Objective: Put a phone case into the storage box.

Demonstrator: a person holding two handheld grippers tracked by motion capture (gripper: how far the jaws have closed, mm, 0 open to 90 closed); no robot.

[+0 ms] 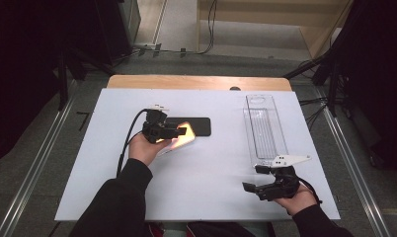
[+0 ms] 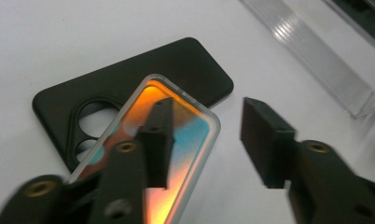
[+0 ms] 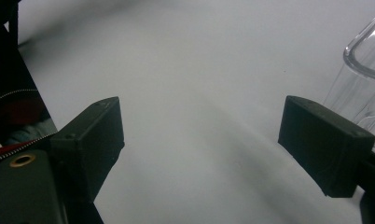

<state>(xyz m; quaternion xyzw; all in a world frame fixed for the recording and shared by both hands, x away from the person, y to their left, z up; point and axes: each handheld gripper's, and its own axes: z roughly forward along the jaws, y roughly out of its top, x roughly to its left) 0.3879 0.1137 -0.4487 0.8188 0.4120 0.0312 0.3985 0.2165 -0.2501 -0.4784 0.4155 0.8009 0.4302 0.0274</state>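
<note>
Left gripper view shows the phone (image 2: 181, 154) lying on the white table (image 2: 45, 42), its screen glowing orange, blue and pink inside a clear, rounded-corner bumper. Its far end overlaps a black phone case (image 2: 185, 70) with round camera cut-outs. The left gripper (image 2: 206, 140) stands over the phone's corner with its jaws partly apart: one jaw is above the screen, the other beyond the phone's edge over bare table. Whether either pad touches the phone cannot be told, and the phone's near end is cut off by the frame and the jaw.

In the high view the phone (image 1: 179, 138) lies left of centre, mostly covered by the left gripper (image 1: 179, 131). The right gripper (image 1: 253, 178) rests near the front right, jaws wide and holding nothing, just beside a clear plastic tray (image 1: 264, 128).
</note>
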